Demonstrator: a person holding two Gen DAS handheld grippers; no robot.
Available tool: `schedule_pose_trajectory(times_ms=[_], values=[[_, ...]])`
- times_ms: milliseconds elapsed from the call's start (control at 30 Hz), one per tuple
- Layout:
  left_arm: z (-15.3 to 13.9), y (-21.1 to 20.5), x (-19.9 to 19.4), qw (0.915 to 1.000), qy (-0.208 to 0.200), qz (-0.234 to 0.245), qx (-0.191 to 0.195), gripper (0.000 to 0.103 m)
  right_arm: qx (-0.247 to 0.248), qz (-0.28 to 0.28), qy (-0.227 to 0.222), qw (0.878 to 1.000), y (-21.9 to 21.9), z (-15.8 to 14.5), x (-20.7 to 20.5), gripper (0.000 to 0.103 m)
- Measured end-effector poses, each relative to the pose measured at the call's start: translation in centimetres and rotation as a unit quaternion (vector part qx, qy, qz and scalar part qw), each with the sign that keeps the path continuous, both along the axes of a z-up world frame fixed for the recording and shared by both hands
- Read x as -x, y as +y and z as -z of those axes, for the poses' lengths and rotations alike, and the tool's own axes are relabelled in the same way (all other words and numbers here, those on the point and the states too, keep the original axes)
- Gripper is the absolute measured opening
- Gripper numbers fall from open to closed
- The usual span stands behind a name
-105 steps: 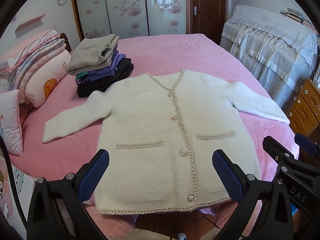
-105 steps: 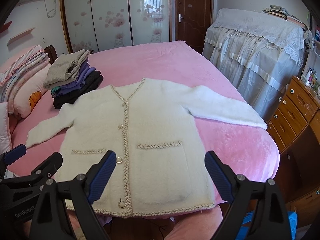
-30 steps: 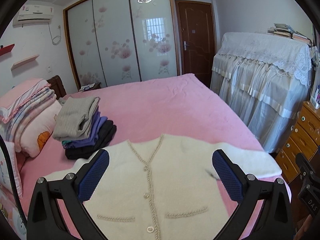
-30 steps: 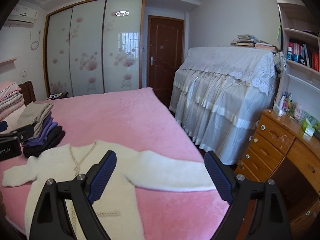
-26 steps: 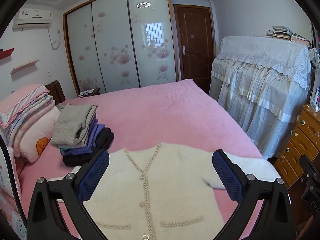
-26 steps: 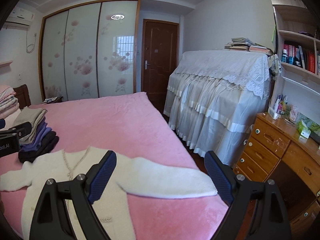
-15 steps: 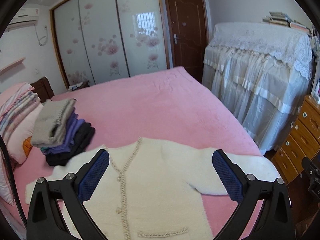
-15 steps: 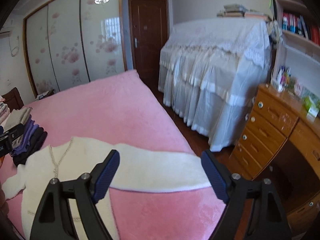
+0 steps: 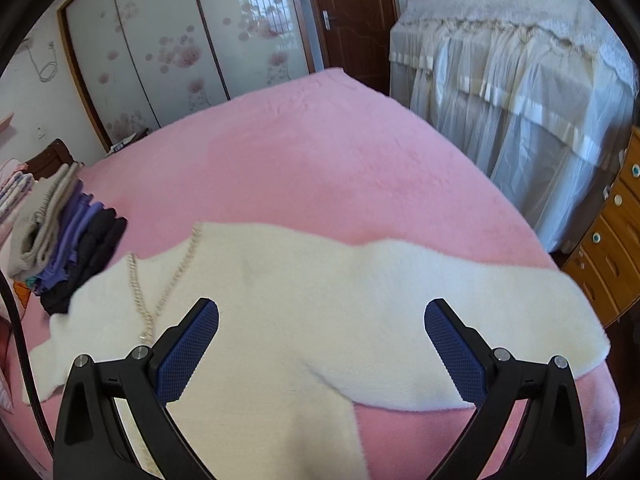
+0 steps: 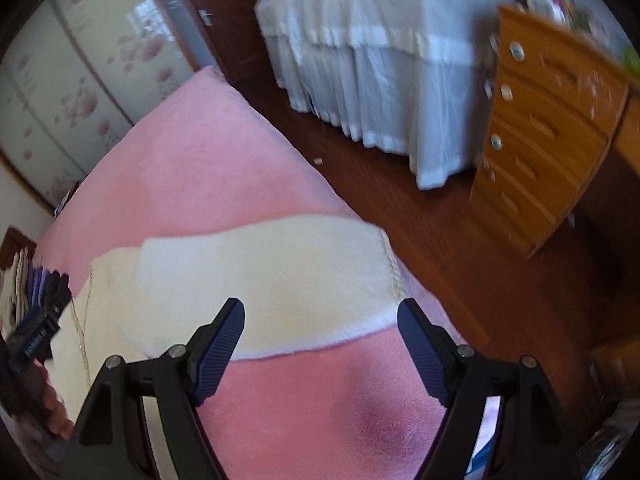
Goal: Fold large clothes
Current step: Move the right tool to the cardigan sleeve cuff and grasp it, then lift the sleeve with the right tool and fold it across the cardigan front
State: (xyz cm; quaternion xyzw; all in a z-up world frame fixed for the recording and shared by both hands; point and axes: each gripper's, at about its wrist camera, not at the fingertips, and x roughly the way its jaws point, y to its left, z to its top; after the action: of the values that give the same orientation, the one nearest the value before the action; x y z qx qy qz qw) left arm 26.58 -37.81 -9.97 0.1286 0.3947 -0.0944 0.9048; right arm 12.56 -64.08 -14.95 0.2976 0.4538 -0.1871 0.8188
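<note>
Now swung rightward along the bed (image 9: 320, 168), away from the hem viewed 3.5 s ago and toward the right sleeve (image 10: 280, 276) of the cream cardigan (image 9: 280, 300). Half a second back, aimed level across the room; now tipped down over the sleeve near the bed's right edge. Right gripper (image 10: 320, 328) hovering above the sleeve's lower border close to the cuff, fingers (image 10: 218, 346) spread wide, nothing between them. Left gripper (image 9: 320, 336) poised over the shoulder and armpit area, fingers (image 9: 188, 350) likewise spread, pinching nothing. Cardigan lying flat, face up, buttoned, unfolded on the pink bed, braided neckline trim visible at the left of the left wrist view. Probably means a first fold about to start with this sleeve: grasp near the cuff, carry it across the chest. No fold made yet, by the look of it.

Stack of folded clothes (image 9: 60, 240) sitting beyond the cardigan's left shoulder, near the headboard end.

Writing: pale lettering on the dark body of the left gripper, seen at the left edge of the right wrist view, blurred and not fully legible. Nothing else readable; chest of drawers (image 10: 548, 136) smeared by motion.
</note>
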Motion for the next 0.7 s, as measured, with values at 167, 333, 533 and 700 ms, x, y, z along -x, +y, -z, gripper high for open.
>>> schedule_pose_trajectory(times_ms=[167,333,533,700], values=[[4.9,-3.1,-0.7,0.9997,0.015,0.001,-0.017,0.102,-0.051,0.012,0.021,0.998,-0.3,5.3,-0.1,0.07],[8.6,-5.5,-1.1,0.9989,0.032,0.004,-0.035,0.102,-0.094,0.031,0.006,0.995,0.0,8.5,-0.7,0.069],[10.3,-5.8,-1.1,0.9982,0.053,0.005,-0.027,0.102,-0.097,0.067,-0.024,0.993,-0.5,9.4,-1.9,0.053],[9.5,-3.7,-0.8,0.9985,0.05,0.007,-0.023,0.102,-0.052,0.06,-0.061,0.995,0.3,7.8,-2.5,0.014]])
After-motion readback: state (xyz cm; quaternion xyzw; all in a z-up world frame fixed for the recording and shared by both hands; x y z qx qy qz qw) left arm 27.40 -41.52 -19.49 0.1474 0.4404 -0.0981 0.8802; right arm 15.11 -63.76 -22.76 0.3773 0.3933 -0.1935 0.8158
